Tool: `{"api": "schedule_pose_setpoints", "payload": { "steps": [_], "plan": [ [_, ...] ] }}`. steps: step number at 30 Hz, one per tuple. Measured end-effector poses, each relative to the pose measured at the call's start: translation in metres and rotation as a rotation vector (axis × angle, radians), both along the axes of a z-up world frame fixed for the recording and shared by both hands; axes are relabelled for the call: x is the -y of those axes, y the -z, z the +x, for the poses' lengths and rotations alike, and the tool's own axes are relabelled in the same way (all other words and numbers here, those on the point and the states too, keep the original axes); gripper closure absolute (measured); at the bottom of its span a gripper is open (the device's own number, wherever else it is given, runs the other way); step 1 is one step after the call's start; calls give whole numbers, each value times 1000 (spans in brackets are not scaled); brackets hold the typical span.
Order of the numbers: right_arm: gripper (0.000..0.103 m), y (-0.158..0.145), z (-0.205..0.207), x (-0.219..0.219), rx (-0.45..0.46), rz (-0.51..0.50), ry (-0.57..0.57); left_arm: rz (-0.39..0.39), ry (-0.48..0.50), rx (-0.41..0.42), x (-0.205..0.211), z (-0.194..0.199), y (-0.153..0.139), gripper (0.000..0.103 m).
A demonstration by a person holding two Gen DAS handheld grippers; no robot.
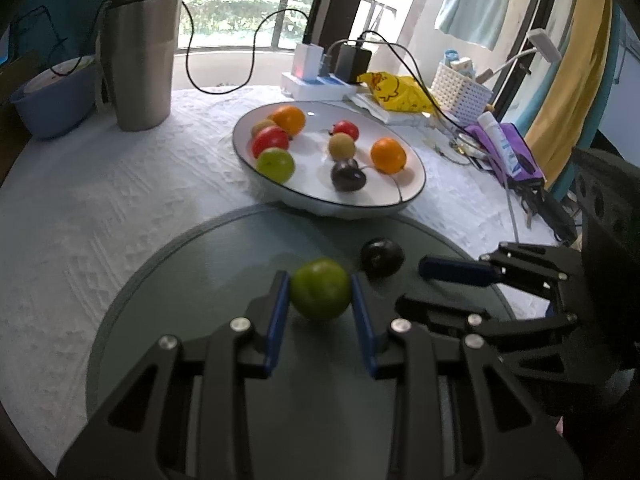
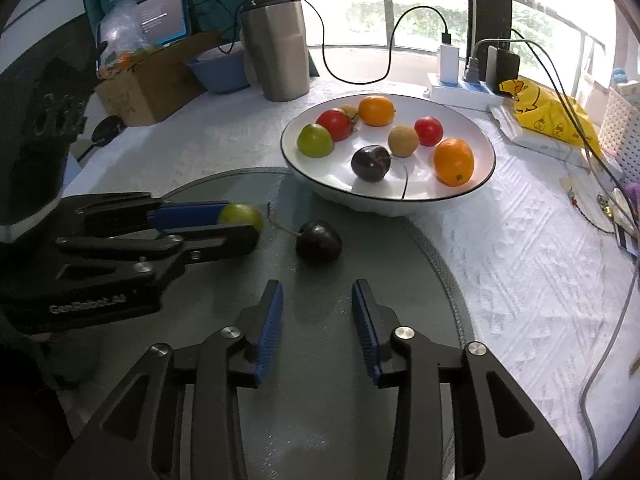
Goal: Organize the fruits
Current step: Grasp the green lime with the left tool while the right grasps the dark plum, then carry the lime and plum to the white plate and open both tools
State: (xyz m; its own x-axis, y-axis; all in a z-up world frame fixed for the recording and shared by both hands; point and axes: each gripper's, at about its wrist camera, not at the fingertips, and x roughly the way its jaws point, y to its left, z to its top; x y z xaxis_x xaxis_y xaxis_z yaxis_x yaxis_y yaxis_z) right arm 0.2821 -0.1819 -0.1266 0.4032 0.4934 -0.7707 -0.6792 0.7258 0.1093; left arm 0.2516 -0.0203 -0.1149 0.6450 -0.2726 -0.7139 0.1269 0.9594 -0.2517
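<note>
My left gripper (image 1: 320, 292) is shut on a green fruit (image 1: 320, 289), which sits on the round grey mat (image 1: 200, 280); the fruit also shows in the right wrist view (image 2: 242, 216). A dark plum (image 1: 382, 258) lies on the mat just right of it, seen too in the right wrist view (image 2: 319, 241). My right gripper (image 2: 318, 320) is open and empty, a little short of the plum. The white bowl (image 2: 472, 192) beyond the mat holds several fruits: oranges, red ones, a green one, a brown one and a dark plum.
A steel tumbler (image 2: 276, 48) and a blue bowl (image 2: 220, 68) stand at the back left. A power strip (image 2: 460, 88) with cables, a yellow bag (image 2: 552, 116) and a white basket (image 1: 460, 92) are at the back right. A cardboard box (image 2: 148, 84) stands far left.
</note>
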Motion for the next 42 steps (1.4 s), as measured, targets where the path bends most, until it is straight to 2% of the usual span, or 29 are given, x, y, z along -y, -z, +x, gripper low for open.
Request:
{"api": "schedule_pose_setpoints", "payload": {
  "steps": [17, 19, 25, 33, 42],
  "plan": [
    [64, 4, 9, -28, 59, -73, -79, -32, -9, 10, -12, 0, -1, 71],
    [73, 4, 10, -28, 65, -80, -66, -31, -7, 10, -12, 0, -1, 71],
    [73, 1, 10, -23, 58, -60, -59, -24, -3, 27, -12, -2, -8, 71],
    [73, -21, 4, -13, 94, -18, -38, -7, 16, 61, -5, -2, -25, 71],
    [73, -37, 22, 9, 118, 16, 26, 5, 40, 73, 5, 15, -34, 71]
  ]
}}
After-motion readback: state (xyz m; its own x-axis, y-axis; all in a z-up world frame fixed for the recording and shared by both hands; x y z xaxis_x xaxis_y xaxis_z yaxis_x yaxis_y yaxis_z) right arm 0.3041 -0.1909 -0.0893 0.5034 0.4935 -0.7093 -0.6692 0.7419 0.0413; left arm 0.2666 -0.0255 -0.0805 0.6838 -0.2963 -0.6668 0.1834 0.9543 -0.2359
